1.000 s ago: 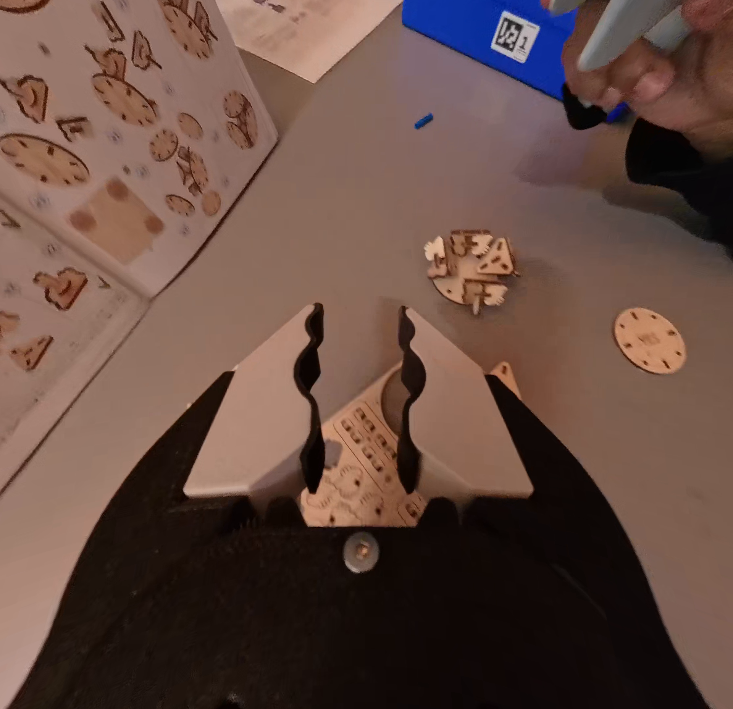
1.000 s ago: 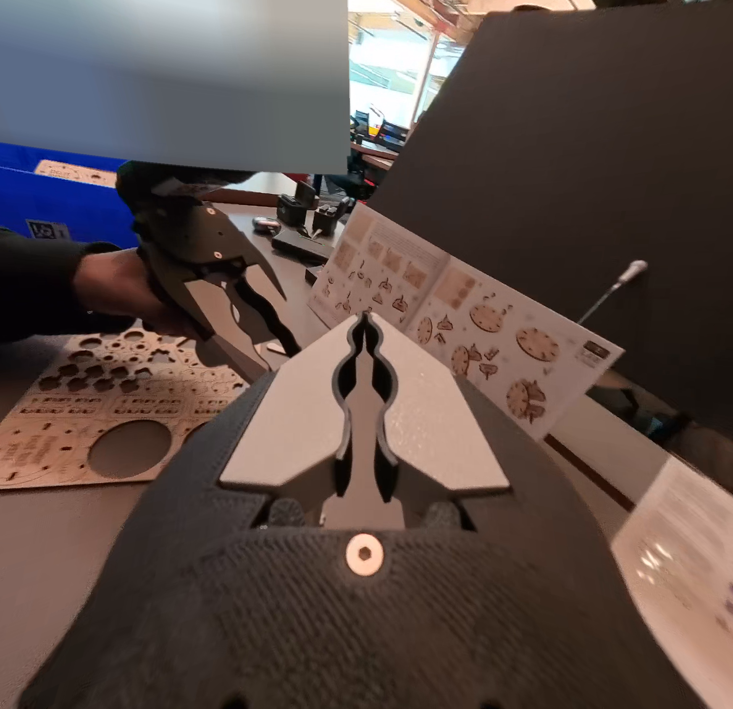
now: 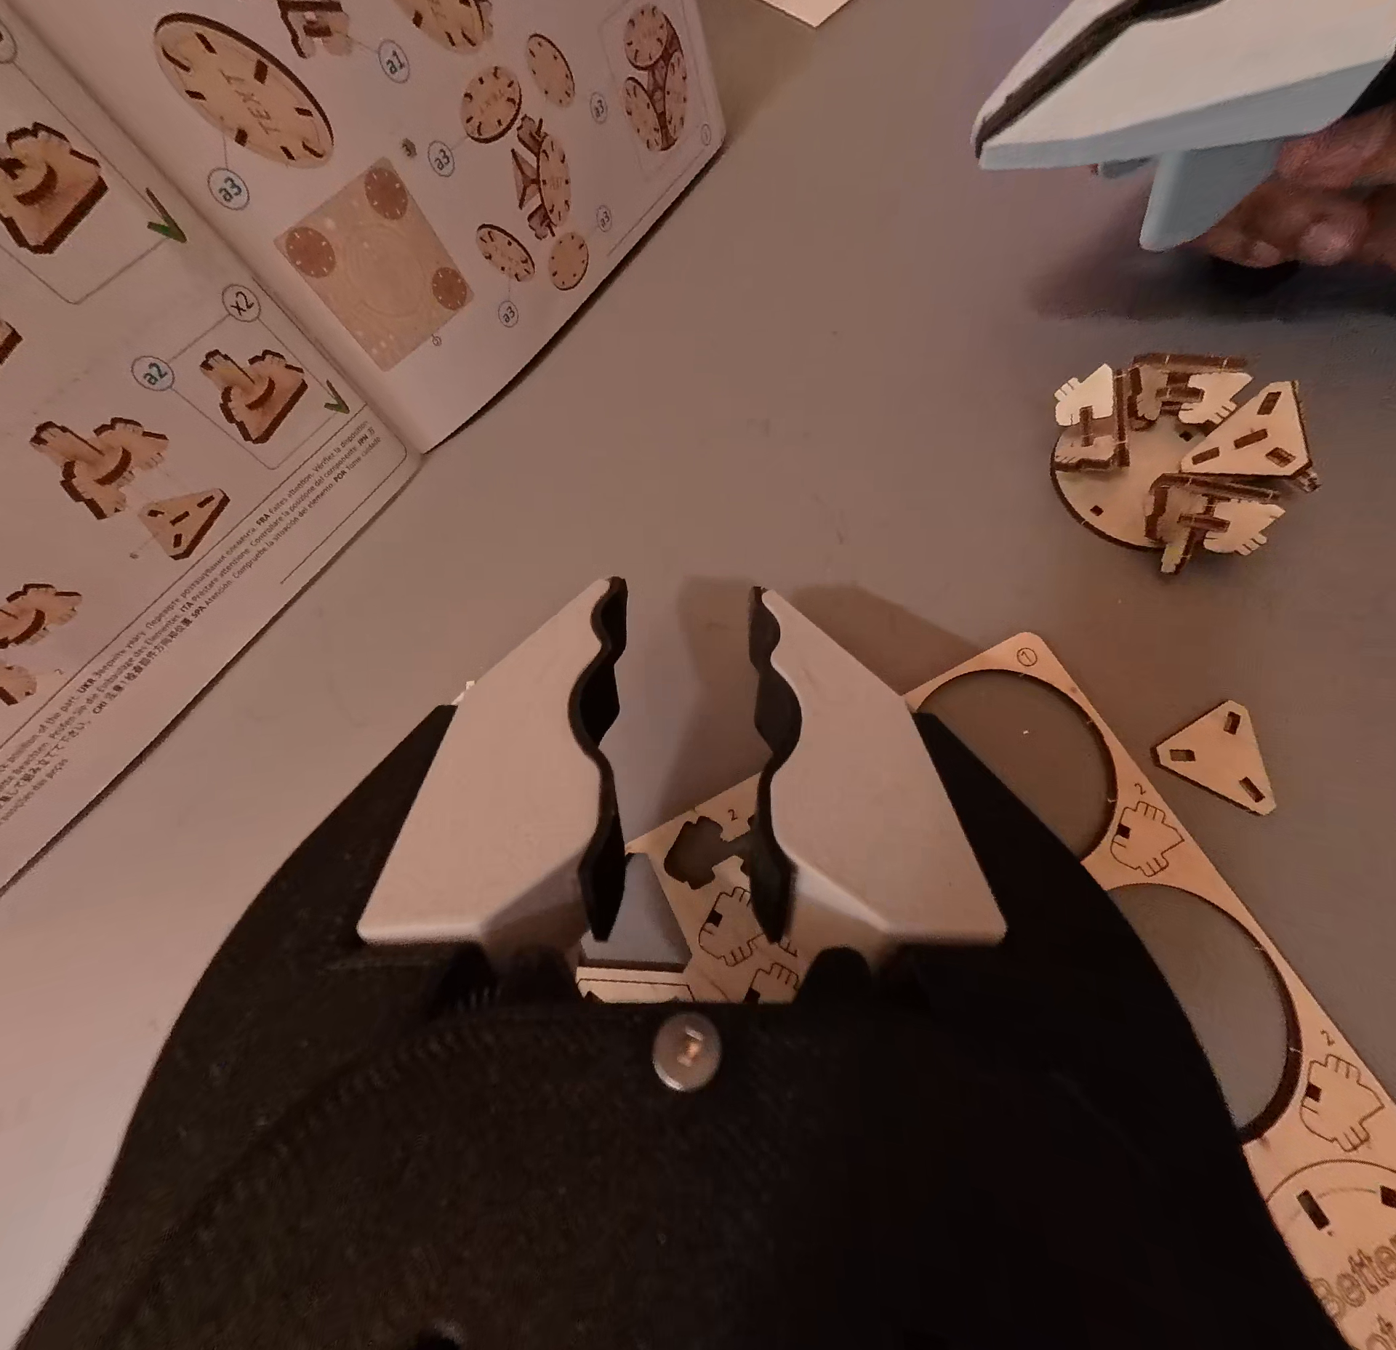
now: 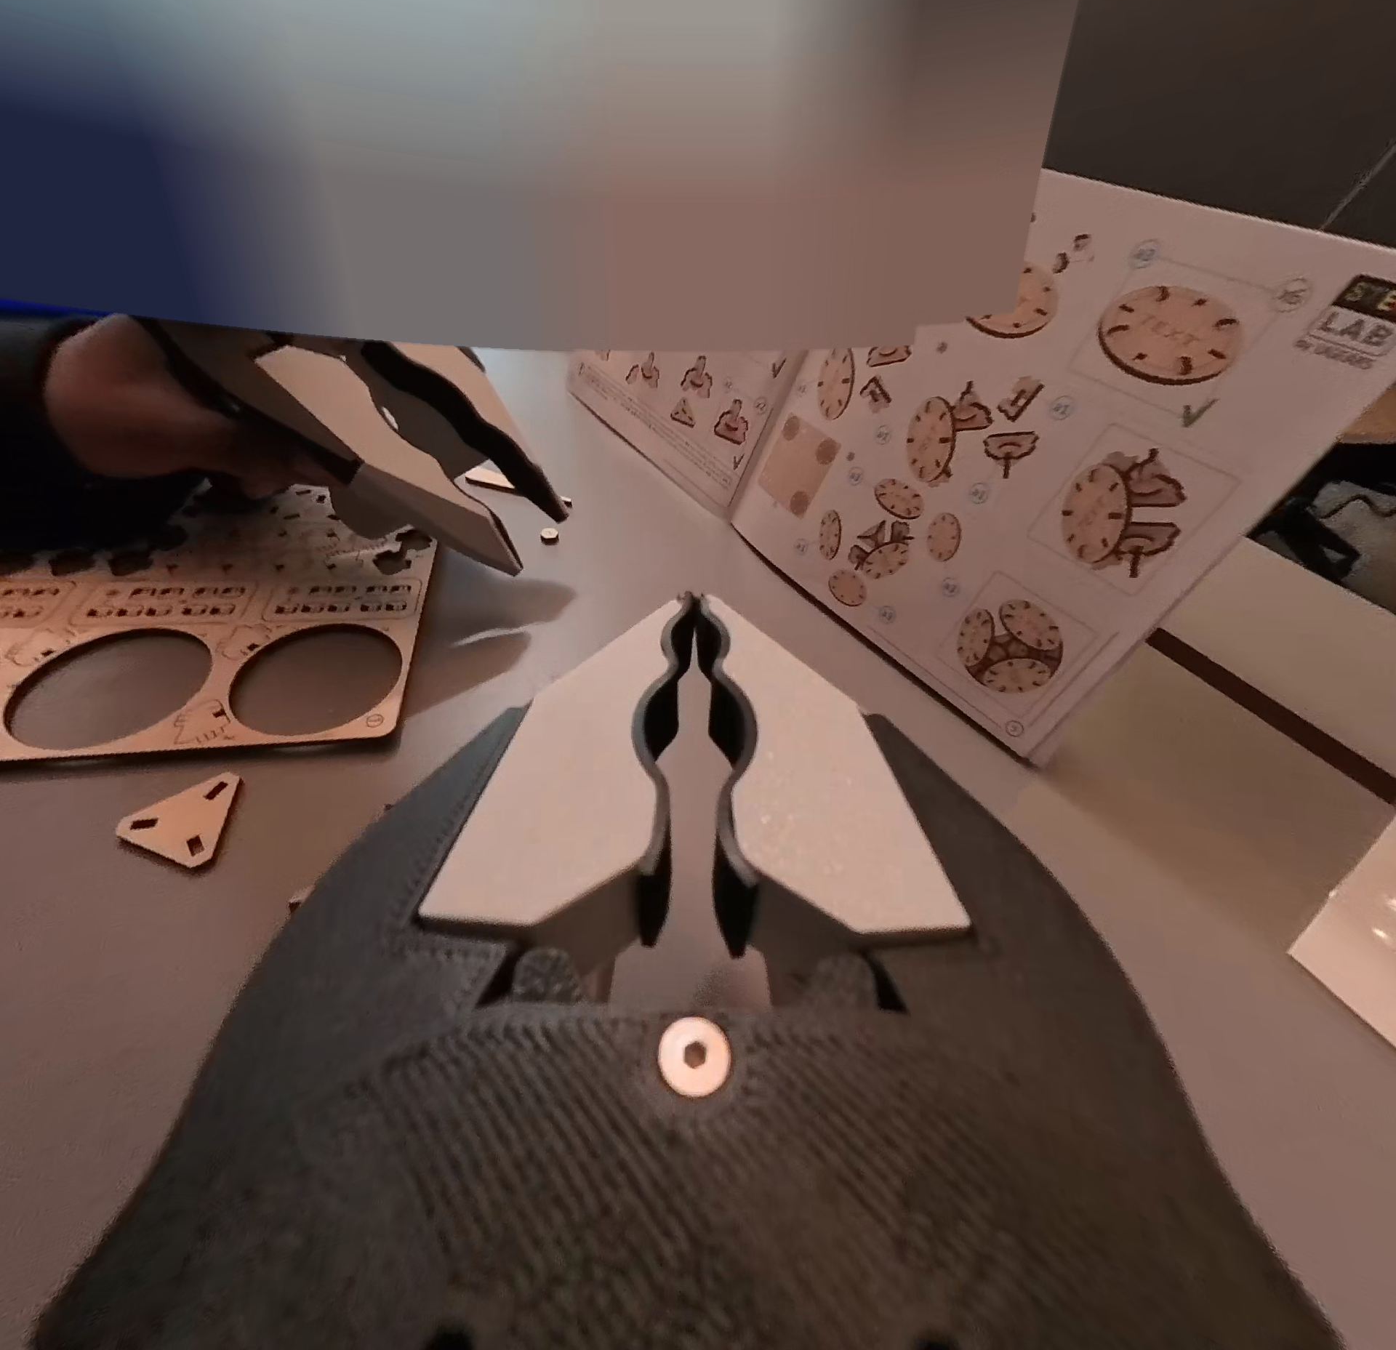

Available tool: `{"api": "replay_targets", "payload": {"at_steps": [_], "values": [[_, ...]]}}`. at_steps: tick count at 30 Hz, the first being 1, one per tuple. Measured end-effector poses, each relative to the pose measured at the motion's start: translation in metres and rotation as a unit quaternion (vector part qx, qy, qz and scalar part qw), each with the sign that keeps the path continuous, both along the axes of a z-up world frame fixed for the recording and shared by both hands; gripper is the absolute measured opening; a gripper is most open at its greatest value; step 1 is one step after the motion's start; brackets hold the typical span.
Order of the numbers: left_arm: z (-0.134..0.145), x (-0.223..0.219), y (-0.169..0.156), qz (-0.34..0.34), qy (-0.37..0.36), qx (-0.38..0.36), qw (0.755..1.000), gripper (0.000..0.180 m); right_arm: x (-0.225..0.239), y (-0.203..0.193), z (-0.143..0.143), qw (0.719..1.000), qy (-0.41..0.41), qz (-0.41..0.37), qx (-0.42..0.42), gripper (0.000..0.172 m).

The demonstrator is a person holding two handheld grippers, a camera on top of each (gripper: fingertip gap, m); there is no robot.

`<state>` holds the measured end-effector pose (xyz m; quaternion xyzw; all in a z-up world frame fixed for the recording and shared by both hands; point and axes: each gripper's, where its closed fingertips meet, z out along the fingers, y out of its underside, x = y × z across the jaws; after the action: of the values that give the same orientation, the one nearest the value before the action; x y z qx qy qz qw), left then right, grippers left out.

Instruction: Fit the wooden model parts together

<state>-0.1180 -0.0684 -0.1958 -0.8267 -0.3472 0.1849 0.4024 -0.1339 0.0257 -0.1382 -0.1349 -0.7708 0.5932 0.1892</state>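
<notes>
Left gripper [image 3: 687, 589]: jaws spread, nothing between the pads, tips low over the bare grey table [image 3: 793, 377].
Under left gripper: a wooden sheet [image 3: 1178, 853] with round holes, partly hidden by its body.
Right of left gripper: a loose triangle piece [image 3: 1218, 756]; farther ahead, a half-built wooden disc [image 3: 1178, 456].
Left of it: an open booklet [image 3: 317, 203].
Right gripper [image 4: 693, 598]: jaws pressed together, holding nothing, pointing toward the booklet [image 4: 1057, 498].
Near left gripper's tips: a small round chip [image 4: 550, 534].
</notes>
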Motion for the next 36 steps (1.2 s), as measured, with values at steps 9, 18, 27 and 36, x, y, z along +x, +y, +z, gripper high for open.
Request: {"api": "replay_targets", "payload": {"at_steps": [9, 18, 27, 36], "values": [[-0.001, 0.000, 0.000, 0.001, -0.004, 0.002, 1.000, 0.031, 0.001, -0.001, -0.002, 1.000, 0.003, 0.002, 0.008, 0.000], [0.024, -0.004, 0.025, -0.032, 0.019, -0.044, 0.998, 0.020, -0.005, 0.004, 0.004, 1.000, -0.016, -0.009, -0.022, 0.000], [0.168, -0.115, 0.024, 0.032, 0.217, -0.566, 0.795, 0.000, -0.034, 0.040, 0.008, 0.996, -0.029, -0.068, -0.046, 0.000], [0.183, -0.084, 0.047, 0.030, 0.260, -0.556, 0.789, 0.000, -0.043, 0.053, 0.016, 0.989, -0.070, -0.076, -0.107, 0.000]]}}
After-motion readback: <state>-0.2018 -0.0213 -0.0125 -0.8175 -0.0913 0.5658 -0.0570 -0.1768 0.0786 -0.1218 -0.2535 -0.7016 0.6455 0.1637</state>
